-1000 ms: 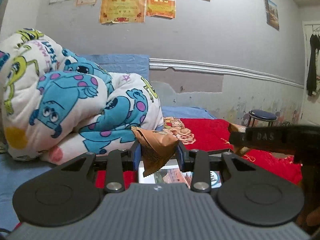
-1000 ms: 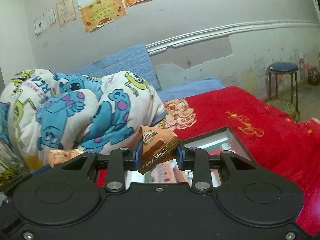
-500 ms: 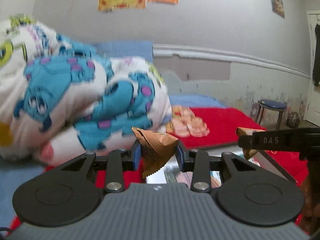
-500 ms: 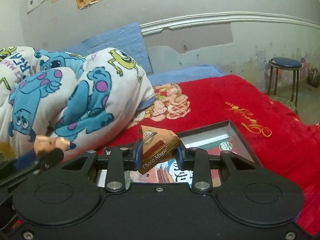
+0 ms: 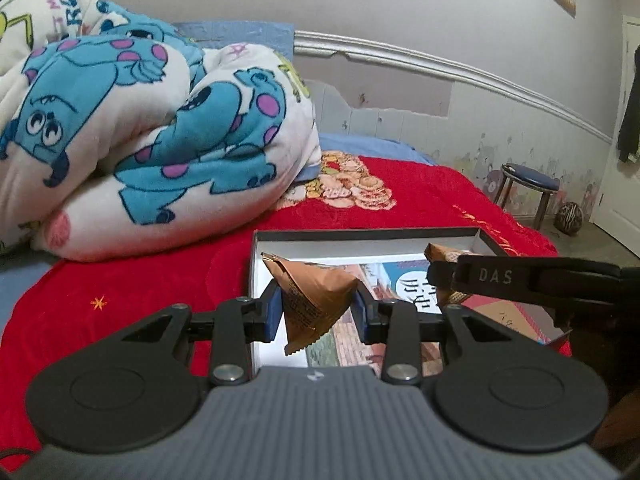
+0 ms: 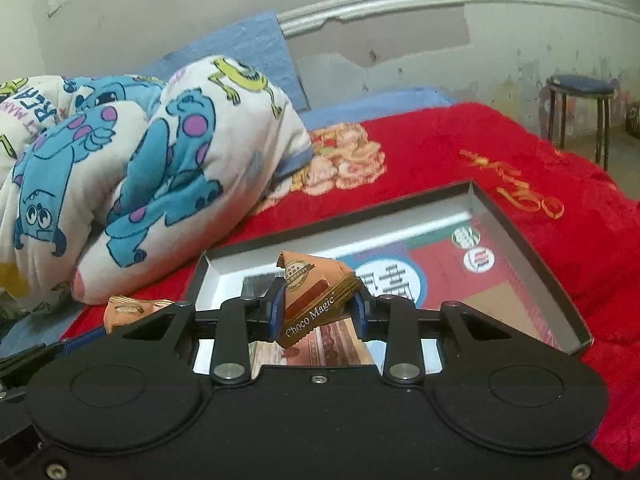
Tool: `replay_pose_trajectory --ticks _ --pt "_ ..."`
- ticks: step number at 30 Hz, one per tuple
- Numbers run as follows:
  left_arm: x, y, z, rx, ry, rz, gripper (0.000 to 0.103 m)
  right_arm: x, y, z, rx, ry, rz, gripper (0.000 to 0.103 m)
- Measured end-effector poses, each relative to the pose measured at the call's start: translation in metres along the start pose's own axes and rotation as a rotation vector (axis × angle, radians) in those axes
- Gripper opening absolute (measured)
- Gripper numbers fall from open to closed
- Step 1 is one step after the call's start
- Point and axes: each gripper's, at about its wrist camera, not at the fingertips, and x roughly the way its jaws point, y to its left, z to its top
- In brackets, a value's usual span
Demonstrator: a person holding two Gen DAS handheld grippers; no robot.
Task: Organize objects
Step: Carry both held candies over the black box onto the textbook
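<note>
My left gripper (image 5: 316,312) is shut on a brown snack packet (image 5: 312,300), held just above the near left corner of a shallow open box (image 5: 360,234) with a printed floor. My right gripper (image 6: 316,312) is shut on a second brown packet (image 6: 316,296) marked Choco Magic, over the same box (image 6: 520,240). In the left wrist view the right gripper's black finger (image 5: 520,278) crosses in from the right, with its packet (image 5: 444,254) showing behind it. In the right wrist view the left gripper's packet (image 6: 132,308) shows at the lower left.
The box lies on a red blanket (image 5: 420,188) covering a bed. A bulky white quilt with blue cartoon monsters (image 5: 140,140) is heaped at the left, close to the box. A blue-topped stool (image 5: 528,188) stands on the floor beyond the bed's right side.
Both grippers have come down and tilted toward the bed, each still holding its packet. The box now fills more of both views and lies directly below the packets.
</note>
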Motion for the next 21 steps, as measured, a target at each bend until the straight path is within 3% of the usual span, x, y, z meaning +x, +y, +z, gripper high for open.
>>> replay_pose_trajectory --ticks 8,14,21 --pt "0.008 0.002 -0.008 -0.016 0.060 0.016 0.042 -0.001 0.002 -0.003 -0.025 0.015 0.078 0.032" --pt "0.014 0.003 -0.009 -0.038 0.089 0.012 0.042 -0.004 -0.005 -0.003 0.007 -0.012 0.089 0.032" --pt "0.020 0.001 -0.012 -0.039 0.119 0.005 0.042 0.000 -0.024 -0.005 0.052 0.056 0.104 0.032"
